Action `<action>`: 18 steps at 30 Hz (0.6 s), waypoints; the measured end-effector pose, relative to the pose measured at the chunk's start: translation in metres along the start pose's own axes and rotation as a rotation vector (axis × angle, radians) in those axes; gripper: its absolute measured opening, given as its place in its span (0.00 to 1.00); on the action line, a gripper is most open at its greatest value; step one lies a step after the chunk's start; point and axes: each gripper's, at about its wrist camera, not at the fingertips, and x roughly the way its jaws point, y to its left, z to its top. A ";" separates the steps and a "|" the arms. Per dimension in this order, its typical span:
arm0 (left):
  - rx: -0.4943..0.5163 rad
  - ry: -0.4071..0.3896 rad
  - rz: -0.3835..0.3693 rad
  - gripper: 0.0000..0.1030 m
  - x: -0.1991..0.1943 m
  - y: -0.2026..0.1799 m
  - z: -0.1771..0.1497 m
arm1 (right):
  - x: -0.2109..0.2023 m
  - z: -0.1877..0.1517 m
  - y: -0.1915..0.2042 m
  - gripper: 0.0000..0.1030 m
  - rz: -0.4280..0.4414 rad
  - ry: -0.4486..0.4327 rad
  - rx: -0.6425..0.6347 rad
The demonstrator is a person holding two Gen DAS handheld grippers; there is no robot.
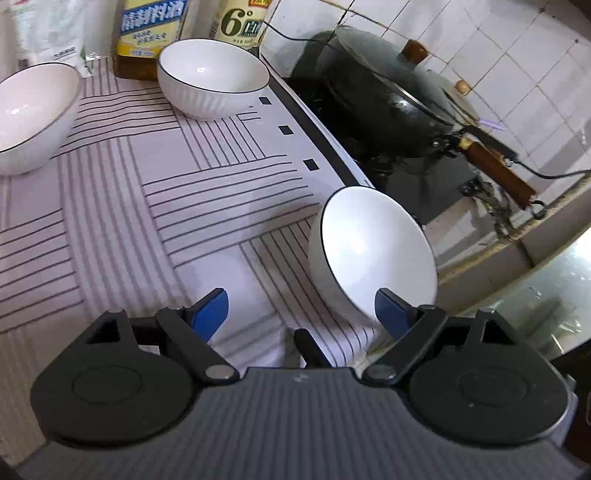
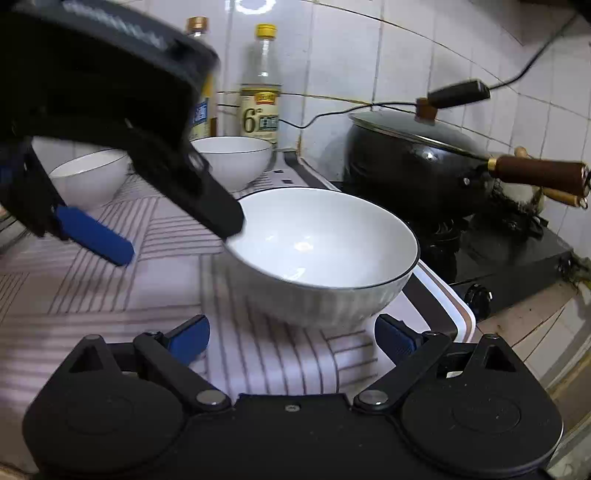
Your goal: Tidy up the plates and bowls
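Note:
Three white bowls with thin dark rims stand on a striped mat (image 1: pixel 192 206). The nearest bowl (image 1: pixel 369 251) (image 2: pixel 321 254) sits at the mat's right edge beside the stove. My left gripper (image 1: pixel 301 314) (image 2: pixel 181 240) is open; one finger reaches the bowl's rim on its left side, and the other blue pad (image 2: pixel 96 236) hangs over the mat, clear of the bowl. Whether that finger touches the rim I cannot tell. My right gripper (image 2: pixel 291 338) is open just in front of the same bowl, holding nothing. Two more bowls (image 1: pixel 212 79) (image 1: pixel 33 114) stand at the back.
A black lidded wok (image 1: pixel 388 103) (image 2: pixel 417 162) with a wooden handle sits on a dark stove (image 2: pixel 498 258) right of the mat. Bottles (image 1: pixel 151 33) (image 2: pixel 260 96) stand against the tiled wall behind the bowls. A black cable (image 2: pixel 332 110) runs along the wall.

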 end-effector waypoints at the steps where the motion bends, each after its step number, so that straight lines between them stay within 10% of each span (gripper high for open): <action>1: -0.002 -0.001 -0.013 0.83 0.006 -0.001 0.002 | 0.003 0.000 -0.003 0.96 0.003 -0.010 0.010; 5: -0.024 0.007 -0.029 0.77 0.031 -0.001 0.011 | 0.016 0.000 -0.007 0.96 -0.002 -0.060 0.012; 12: -0.020 0.029 -0.062 0.25 0.038 0.003 0.017 | 0.024 0.003 -0.010 0.96 0.013 -0.070 0.019; 18: 0.047 0.031 -0.021 0.23 0.029 -0.010 0.012 | 0.013 0.001 -0.001 0.95 0.020 -0.075 0.014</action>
